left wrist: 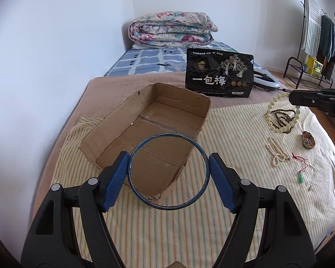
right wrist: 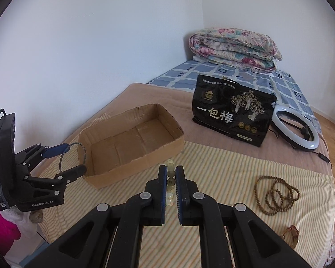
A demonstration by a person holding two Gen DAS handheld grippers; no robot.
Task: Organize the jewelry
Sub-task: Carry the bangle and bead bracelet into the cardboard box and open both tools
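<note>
My left gripper (left wrist: 168, 158) is shut on a thin blue bangle (left wrist: 167, 135), one blue pad on each side of the ring, just above the near corner of the open cardboard box (left wrist: 114, 116). The right wrist view shows the same gripper (right wrist: 74, 158) and bangle (right wrist: 61, 158) beside the box (right wrist: 134, 167). My right gripper (right wrist: 170, 168) is shut on a pale bead bracelet (right wrist: 170, 174) that hangs between its pads. In the left wrist view the bracelet (left wrist: 270, 106) dangles from the right gripper (left wrist: 291, 97) over the striped cloth.
On the striped cloth lie a brown bead necklace (right wrist: 277, 196), a watch (left wrist: 308, 139), a pearl strand (left wrist: 277, 151) and a green pendant on red cord (left wrist: 300, 177). A black snack bag (left wrist: 218, 76), a ring light (right wrist: 294, 129) and a folded quilt (left wrist: 172, 29) sit behind.
</note>
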